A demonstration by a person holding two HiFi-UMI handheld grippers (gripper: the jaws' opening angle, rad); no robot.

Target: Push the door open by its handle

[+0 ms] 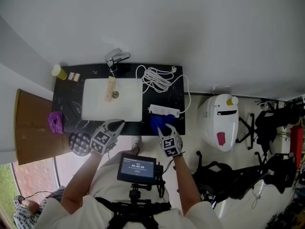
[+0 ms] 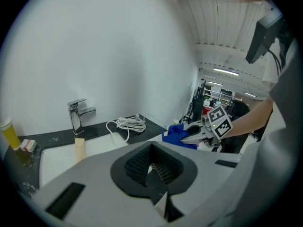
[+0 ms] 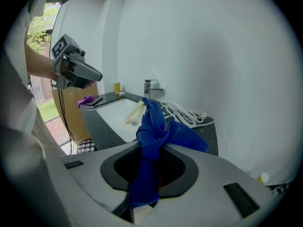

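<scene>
Bright, even light fills my views; daylight enters at the window [image 3: 41, 20], far left. Gripper views bend strongly toward black circular borders (fisheye); nearest surfaces look soft.

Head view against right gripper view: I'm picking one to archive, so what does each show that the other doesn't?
Only the head view shows the power strip and the chest-mounted monitor. Only the right gripper view shows the right gripper shut on the blue cloth, which is bunched between its jaws. Both show the sink, the faucet, the coiled white cable and the left gripper.
</scene>
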